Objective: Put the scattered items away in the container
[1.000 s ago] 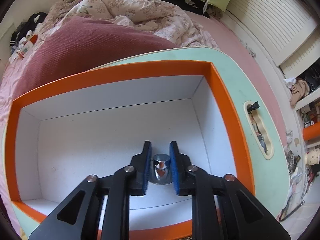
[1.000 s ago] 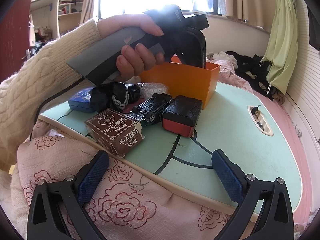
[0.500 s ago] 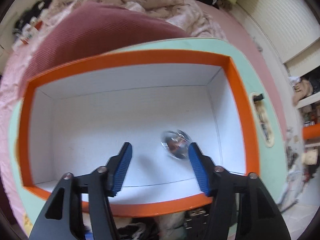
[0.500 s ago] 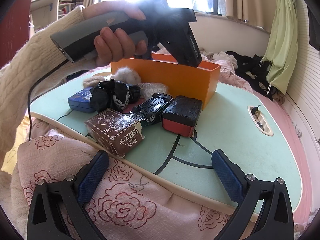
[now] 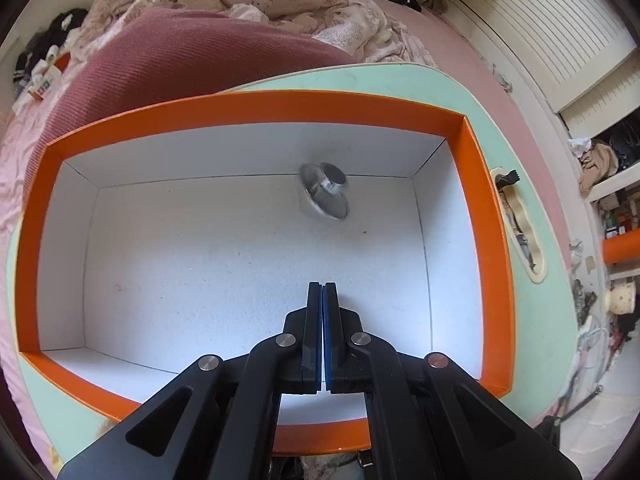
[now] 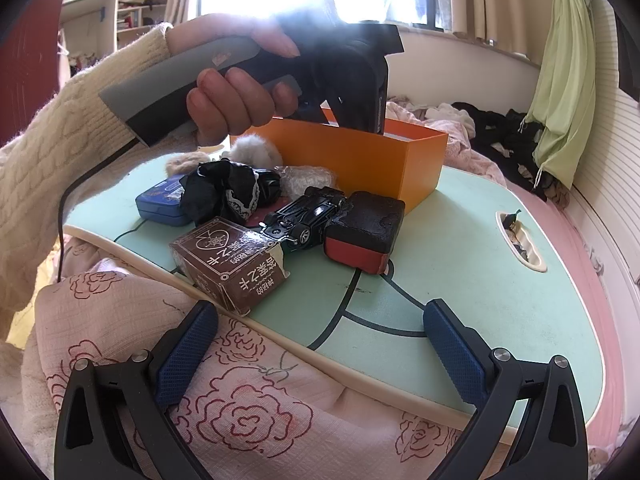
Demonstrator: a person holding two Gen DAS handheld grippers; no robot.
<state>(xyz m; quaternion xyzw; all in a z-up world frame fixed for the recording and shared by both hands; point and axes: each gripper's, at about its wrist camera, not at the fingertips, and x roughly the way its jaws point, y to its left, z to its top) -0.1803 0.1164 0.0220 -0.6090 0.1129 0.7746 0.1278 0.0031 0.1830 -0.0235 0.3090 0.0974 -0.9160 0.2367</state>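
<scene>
A person's left gripper (image 5: 322, 300) hangs nose-down over an orange box (image 5: 256, 106) with white inner walls, its blue pads pressed together on nothing. Ahead of the tips, against the far wall of the box, lies a small silver metal knob (image 5: 325, 195), blurred as if rolling; it appears to be the only item inside so far. The box sits on a mint-green lap table (image 6: 460, 264) set on a bed, evidently close at hand so each piece can be lowered straight in.

The right gripper (image 6: 320, 338) waits low at the table's near edge, its pads spread wide and empty, above a rose-print blanket (image 6: 240, 400). Beyond its tips the remaining clutter is bunched just before the box: a brown carton (image 6: 232, 264), a black toy car (image 6: 308, 216), a black-and-red block (image 6: 366, 232), a blue tin (image 6: 160, 200), black lace fabric (image 6: 228, 190) and a grey fluffy ball (image 6: 252, 152). The person's hand (image 6: 236, 96), in a cream knit sleeve, grips the left tool's handle above the box.
</scene>
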